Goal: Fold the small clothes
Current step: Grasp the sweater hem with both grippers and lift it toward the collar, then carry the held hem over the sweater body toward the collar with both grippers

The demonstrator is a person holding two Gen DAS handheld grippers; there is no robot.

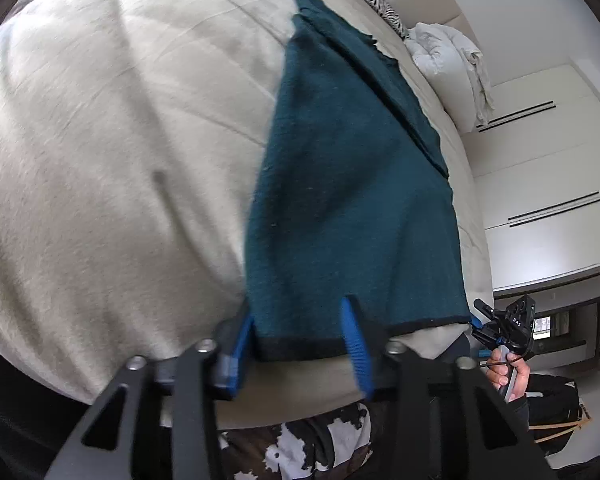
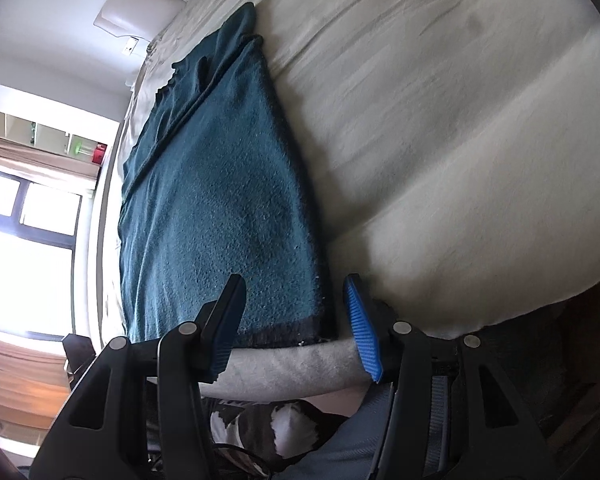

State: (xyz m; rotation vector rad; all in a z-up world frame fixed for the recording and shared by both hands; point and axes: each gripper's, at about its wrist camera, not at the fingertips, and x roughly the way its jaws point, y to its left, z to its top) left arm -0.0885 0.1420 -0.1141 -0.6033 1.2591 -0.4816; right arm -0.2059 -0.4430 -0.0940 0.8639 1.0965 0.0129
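Cream bed sheet carries a teal knit garment, folded lengthwise, its dark hem at the near edge. Left hand-held gripper straddles that hem's left corner, jaws apart. Right hand-held gripper brackets the opposite corner, jaws also apart.

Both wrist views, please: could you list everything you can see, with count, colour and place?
garment: one, dark teal with black hem, flat on the bed, hem at the near edge.
bed: one, cream sheet.
zebra-print pillow: one, black and white, far end.
duvet: one, white, bunched, far end.
wardrobe: one, white, beside the bed.
window: one, bright.
left tool: blue pads astride the hem.
right tool: blue pads astride the hem corner.
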